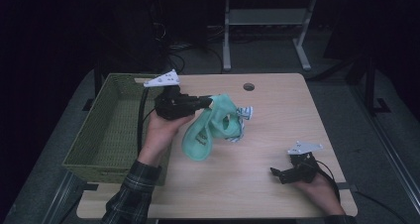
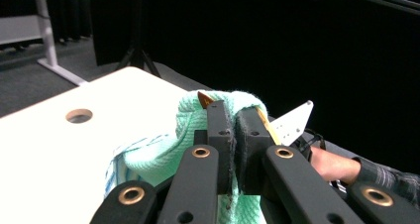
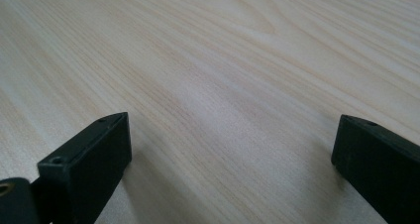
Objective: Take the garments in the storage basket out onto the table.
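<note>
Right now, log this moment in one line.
left gripper: shut on green sock, lifted | right gripper: open, empty, near table | basket: left

The desk [image 1: 277, 135] is a pale wood-grain top with rounded corners and a round cable hole [image 1: 249, 86] near its far edge, beyond the left tool [image 1: 210, 103]. A green woven basket [image 1: 111, 130] stands on the desk's left part, just beside that tool on the side away from the right tool [image 1: 275, 173]. Under the left tool's tip, the hanging mint-green cloth [image 1: 210, 127] seems to reach the wood with its lower end; bare grain lies beneath the right tool.
</note>
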### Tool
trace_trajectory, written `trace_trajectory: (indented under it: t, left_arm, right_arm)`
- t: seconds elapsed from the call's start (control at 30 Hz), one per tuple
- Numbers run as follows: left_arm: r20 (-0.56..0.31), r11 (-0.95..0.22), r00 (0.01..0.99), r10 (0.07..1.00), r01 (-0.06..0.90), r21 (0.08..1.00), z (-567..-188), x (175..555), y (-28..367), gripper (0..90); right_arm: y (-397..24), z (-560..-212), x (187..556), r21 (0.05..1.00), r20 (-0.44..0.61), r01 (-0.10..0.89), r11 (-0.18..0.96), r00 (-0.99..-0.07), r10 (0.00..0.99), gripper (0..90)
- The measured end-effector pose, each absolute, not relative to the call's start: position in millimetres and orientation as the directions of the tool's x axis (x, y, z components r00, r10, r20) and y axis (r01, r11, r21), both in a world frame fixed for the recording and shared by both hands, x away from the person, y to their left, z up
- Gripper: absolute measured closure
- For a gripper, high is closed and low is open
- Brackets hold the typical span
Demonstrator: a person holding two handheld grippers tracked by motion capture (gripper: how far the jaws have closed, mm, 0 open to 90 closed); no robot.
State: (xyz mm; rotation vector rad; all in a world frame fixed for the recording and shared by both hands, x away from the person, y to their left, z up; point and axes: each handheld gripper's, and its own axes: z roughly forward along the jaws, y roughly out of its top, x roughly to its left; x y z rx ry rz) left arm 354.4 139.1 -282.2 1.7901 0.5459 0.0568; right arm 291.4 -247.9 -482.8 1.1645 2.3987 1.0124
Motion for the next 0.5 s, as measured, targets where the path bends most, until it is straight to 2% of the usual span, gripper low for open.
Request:
trace_trajectory:
  t: [0.5]
  left_arm:
    - [-0.27, -0.215, 0.904, 0.332, 0.352, 0.911, -324.7, 358.0, 107.1, 86.4]
  right_arm:
    - [-248.0, -482.8, 291.5, 0.701, 0.041, 0.57, 0.429, -0.633, 0.773, 1.8]
